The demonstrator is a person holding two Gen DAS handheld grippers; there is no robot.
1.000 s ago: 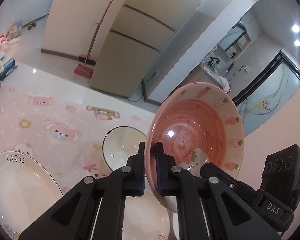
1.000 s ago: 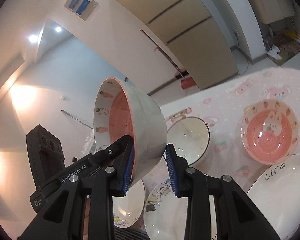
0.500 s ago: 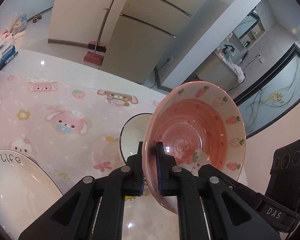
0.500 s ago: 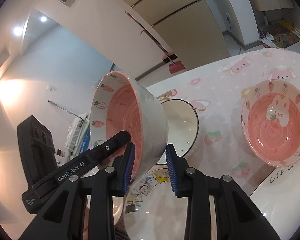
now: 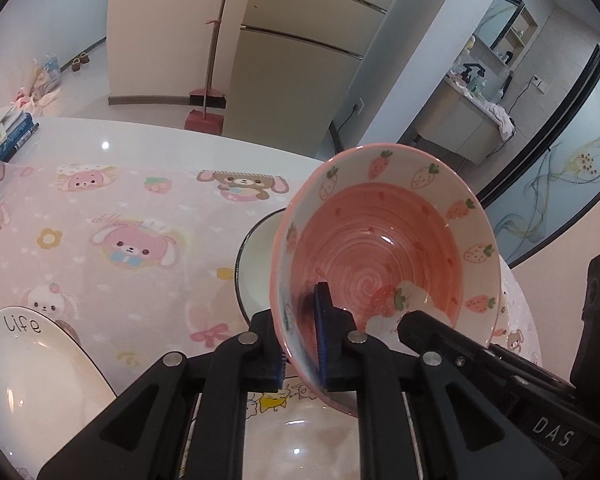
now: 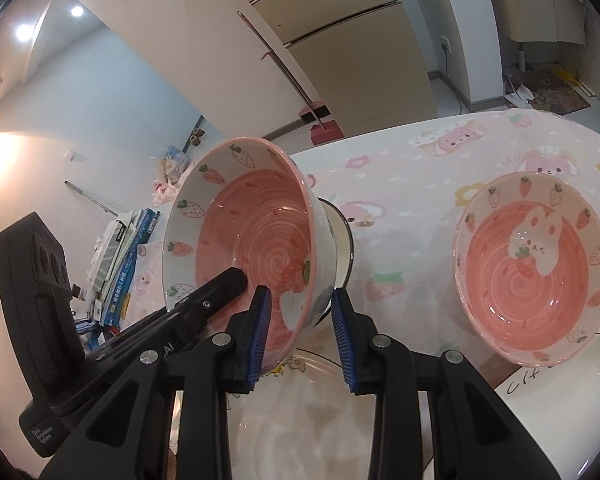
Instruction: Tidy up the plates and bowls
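Worktop [image 5: 148, 136], pink cartoon cloth [image 5: 112, 208]: carrying the crockery.
"Life" plate [image 5: 24, 364]: lying at left.
Second strawberry bowl [image 6: 532, 264]: sitting on cloth.
Held strawberry bowl [image 5: 384, 256]: hanging tilted above a black-rimmed bowl [image 5: 254, 268].
Left tool [image 5: 302, 350]: pinching its rim, nearly closed.
Right tool [image 6: 300, 334]: straddling its wall, partly open.

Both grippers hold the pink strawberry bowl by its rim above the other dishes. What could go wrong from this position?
1. The pink strawberry bowl hangs tilted from thin rim pinches by the left gripper and right gripper; it may slip.
2. If dropped, it would probably hit the cartoon plate or dark-rimmed bowl below.
3. Pulling the grippers apart could strain the rim.
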